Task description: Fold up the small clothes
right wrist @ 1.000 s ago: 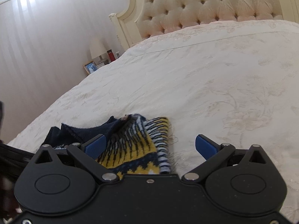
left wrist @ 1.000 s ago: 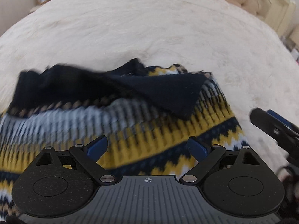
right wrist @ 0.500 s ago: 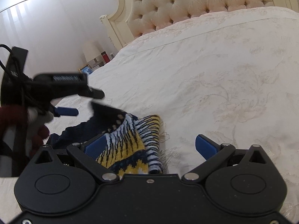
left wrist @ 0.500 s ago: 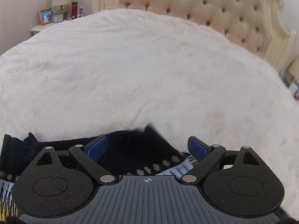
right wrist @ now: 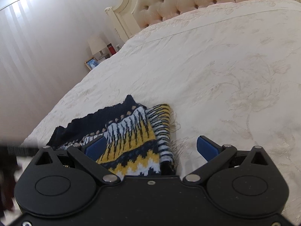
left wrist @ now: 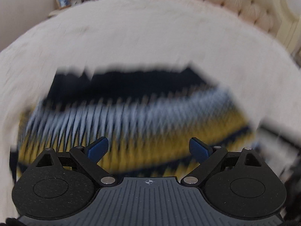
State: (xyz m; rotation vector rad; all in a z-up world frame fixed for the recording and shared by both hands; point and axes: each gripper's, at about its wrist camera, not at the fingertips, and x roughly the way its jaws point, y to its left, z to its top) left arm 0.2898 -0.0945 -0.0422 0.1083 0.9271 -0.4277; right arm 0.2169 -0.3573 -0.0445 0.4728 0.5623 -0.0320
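A folded knit garment (left wrist: 131,116) in navy, light blue and yellow zigzag bands lies on the cream bedspread (left wrist: 150,37); the left wrist view of it is blurred by motion. My left gripper (left wrist: 149,148) hangs above its near edge, open, with nothing between the blue fingers (left wrist: 97,148). In the right wrist view the same garment (right wrist: 129,135) lies flat, navy top edge away from me. My right gripper (right wrist: 151,147) is open over its right edge, holding nothing.
The bedspread (right wrist: 225,66) stretches far and right toward a tufted cream headboard (right wrist: 197,0). A nightstand holds a lamp (right wrist: 96,44), a photo frame (right wrist: 91,63) and a red bottle (right wrist: 112,49). A dark blurred shape (right wrist: 9,160) sits at the left edge.
The left gripper tipped up to look across the bed, then swung back down over the garment. It passed through the right view and left it. The navy flap now lies flat.
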